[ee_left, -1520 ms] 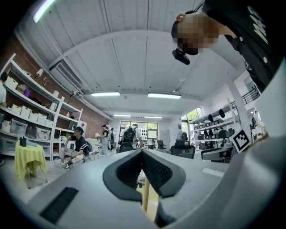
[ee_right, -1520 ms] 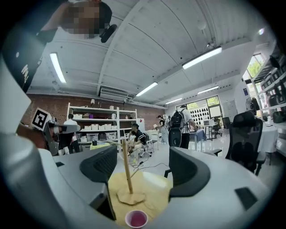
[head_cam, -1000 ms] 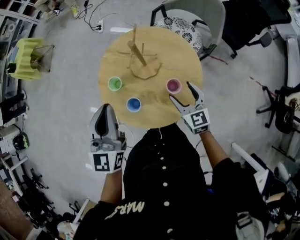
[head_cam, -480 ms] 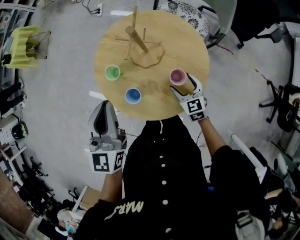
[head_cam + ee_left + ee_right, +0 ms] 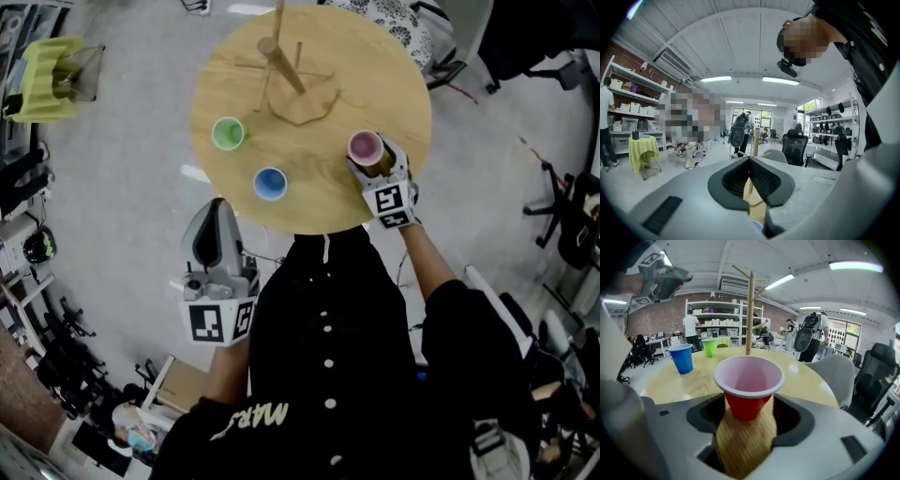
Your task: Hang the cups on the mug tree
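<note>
A red cup with a pink inside [image 5: 366, 146] stands upright near the right edge of the round wooden table [image 5: 394, 75]. My right gripper [image 5: 373, 161] is shut on it; in the right gripper view the jaws press both sides of the red cup's [image 5: 747, 385] lower wall. Further left sit a blue cup [image 5: 270, 183] and a green cup [image 5: 228, 133]. The wooden mug tree [image 5: 281, 66] stands at the far side with bare pegs. My left gripper [image 5: 217, 208] is shut on nothing and held off the table, below its near-left edge.
A patterned office chair [image 5: 394, 28] stands behind the table, and black chairs [image 5: 572, 216] on the right. A yellow-covered stand [image 5: 47, 80] is at the far left. In the right gripper view the blue cup [image 5: 682, 358] and green cup [image 5: 710, 347] stand left of the mug tree [image 5: 750, 310].
My right gripper, wide open beside the red cup a second ago, has moved in around it and shut on it. The left gripper has stayed put.
</note>
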`<state>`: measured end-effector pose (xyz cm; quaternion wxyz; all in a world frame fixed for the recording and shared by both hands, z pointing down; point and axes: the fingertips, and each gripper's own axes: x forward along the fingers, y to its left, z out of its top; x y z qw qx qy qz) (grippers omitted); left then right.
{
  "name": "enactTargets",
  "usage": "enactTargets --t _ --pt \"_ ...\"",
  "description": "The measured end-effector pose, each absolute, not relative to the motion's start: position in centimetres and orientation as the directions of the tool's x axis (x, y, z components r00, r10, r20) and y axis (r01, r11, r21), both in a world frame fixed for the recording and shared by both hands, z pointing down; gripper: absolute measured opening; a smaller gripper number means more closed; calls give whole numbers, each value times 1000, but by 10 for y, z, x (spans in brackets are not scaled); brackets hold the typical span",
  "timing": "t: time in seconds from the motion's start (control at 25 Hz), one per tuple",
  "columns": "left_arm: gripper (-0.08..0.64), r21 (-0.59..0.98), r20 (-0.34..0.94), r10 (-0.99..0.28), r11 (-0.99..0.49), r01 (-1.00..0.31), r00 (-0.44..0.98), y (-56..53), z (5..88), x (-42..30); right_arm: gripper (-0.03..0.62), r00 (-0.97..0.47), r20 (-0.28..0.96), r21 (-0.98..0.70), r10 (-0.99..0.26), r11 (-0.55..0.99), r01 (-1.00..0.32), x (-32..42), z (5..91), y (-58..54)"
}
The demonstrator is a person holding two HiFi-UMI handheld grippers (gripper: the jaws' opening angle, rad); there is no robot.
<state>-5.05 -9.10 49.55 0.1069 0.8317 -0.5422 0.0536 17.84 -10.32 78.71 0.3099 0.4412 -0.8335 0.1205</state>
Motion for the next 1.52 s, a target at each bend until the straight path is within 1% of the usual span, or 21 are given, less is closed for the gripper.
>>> enactTargets --t 0.04,0.24,0.48,0.96,1.16,1.32,1.52 --pt "-6 118 204 -891 -388 -914 405 -91 495 -51 261 -416 618 87 -667 584 -807 178 785 -105" --pt "-6 113 187 -896 -388 -915 403 -93 489 -50 261 -416 611 111 -673 594 -797 179 776 -109" --pt "-6 107 137 -908 -384 -917 397 -95 464 -54 259 -388 608 157 -693 584 -797 189 752 -124" --pt "-6 80 -4 -937 -349 -934 350 -82 390 -86 258 -393 505 398 -768 612 -684 187 619 -205" --pt "-6 75 -52 -942 -335 -939 332 -75 367 -100 259 -395 523 480 -755 645 -595 171 580 -220" --pt "-6 71 -81 -944 -327 -943 321 -69 354 -107 259 -395 557 535 -731 679 -503 154 569 -218" --pt "-6 70 -102 -943 -324 -944 316 -65 345 -112 258 -370 572 540 -732 675 -503 157 570 -220"
